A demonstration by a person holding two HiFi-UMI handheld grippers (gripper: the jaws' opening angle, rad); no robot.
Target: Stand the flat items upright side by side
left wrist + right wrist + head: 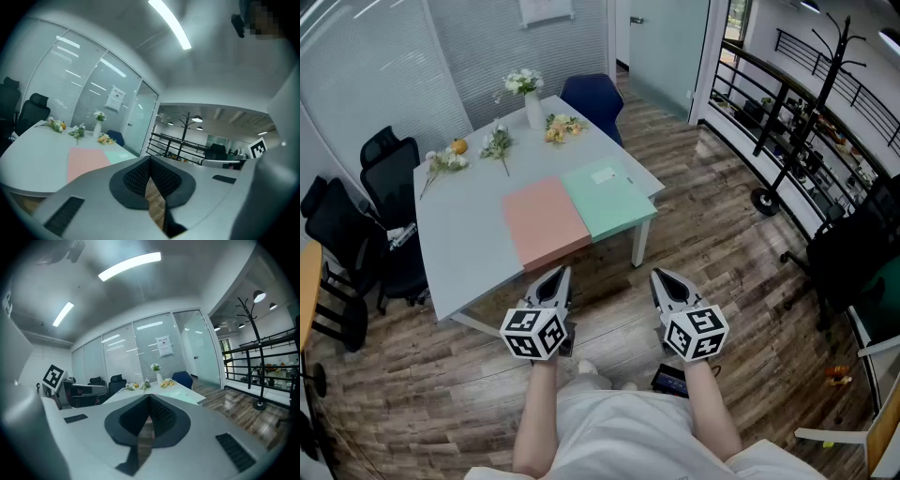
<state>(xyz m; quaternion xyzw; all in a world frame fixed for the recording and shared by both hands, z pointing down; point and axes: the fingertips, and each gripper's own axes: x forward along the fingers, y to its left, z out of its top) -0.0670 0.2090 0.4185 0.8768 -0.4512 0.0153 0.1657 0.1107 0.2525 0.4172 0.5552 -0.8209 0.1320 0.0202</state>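
Two flat folders lie side by side on the near end of a white table (469, 234): a pink folder (545, 222) on the left and a pale green folder (607, 197) on the right, with a small white slip on it. My left gripper (557, 274) and right gripper (664, 277) hover over the wood floor in front of the table, both shut and empty, tips pointing at the table. The left gripper view shows the pink folder (85, 161) and green folder (115, 154) beyond the closed jaws. In the right gripper view the table (164, 390) is far ahead.
A white vase with flowers (531, 97), loose flower sprigs (498, 144) and an orange (460, 146) sit at the table's far end. Black office chairs (366, 216) stand left, a blue chair (592, 98) behind. A coat stand (802, 122) and railing are at right.
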